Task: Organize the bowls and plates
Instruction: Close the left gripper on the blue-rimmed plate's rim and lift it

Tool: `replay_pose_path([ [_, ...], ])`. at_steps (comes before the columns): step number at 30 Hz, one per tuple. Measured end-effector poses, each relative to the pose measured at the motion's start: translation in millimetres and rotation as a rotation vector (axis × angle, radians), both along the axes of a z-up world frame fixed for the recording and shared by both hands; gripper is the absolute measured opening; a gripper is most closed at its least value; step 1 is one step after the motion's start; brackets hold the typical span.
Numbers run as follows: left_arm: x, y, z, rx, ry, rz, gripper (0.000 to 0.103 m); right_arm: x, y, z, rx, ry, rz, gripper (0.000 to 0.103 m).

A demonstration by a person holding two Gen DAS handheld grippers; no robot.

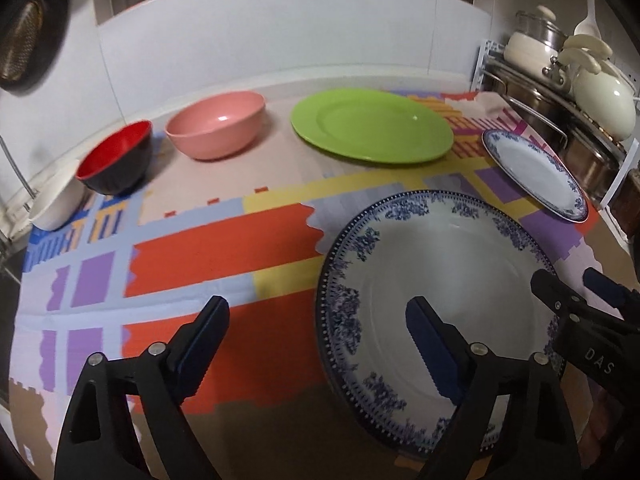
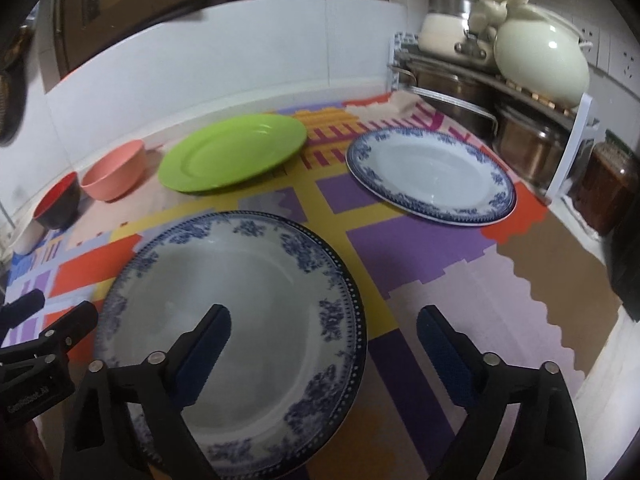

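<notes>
Patterned mat (image 1: 224, 240); white bowl (image 1: 56, 204) half-hidden behind red-black bowl (image 1: 116, 162).

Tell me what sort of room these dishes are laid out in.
Most likely a home kitchen counter. A corner rack holds steel pots and a cream lidded pot, wall sockets sit behind it, and plates and bowls lie on a patterned mat.
</notes>
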State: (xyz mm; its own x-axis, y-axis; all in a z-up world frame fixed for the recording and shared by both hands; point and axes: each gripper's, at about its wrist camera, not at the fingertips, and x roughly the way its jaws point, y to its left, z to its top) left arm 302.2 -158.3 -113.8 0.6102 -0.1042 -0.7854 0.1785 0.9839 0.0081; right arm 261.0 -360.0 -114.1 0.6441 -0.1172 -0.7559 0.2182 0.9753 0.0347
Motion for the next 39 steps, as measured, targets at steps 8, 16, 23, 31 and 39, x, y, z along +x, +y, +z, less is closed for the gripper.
replay_pose_path([
  [8, 13.2, -7.4, -15.3, -0.011, 0.055, 0.000, 0.081, 14.5, -11.4, -15.4, 0.037, 0.051, -0.009, 0.079],
  [16, 19.3, -13.2, -24.2, -0.043, 0.111, -0.019, 0.057, 20.6, -15.0, -24.3, 0.062, 0.092, 0.009, 0.066],
  [23, 22.2, -13.1, -25.3, -0.048, 0.122, -0.031, 0.041, 23.3, -13.1, -23.5, 0.041, 0.106, 0.023, 0.045],
  [31, 23.9, -5.1, -25.9, -0.062, 0.123, -0.021, 0.037, 24.9, -10.5, -22.3, 0.025, 0.119, 0.015, 0.040],
  [39, 18.6, 12.8, -18.9, -0.072, 0.103, 0.009, 0.037, 18.9, 4.7, -15.8, 0.010, 0.112, 0.019, 0.040],
])
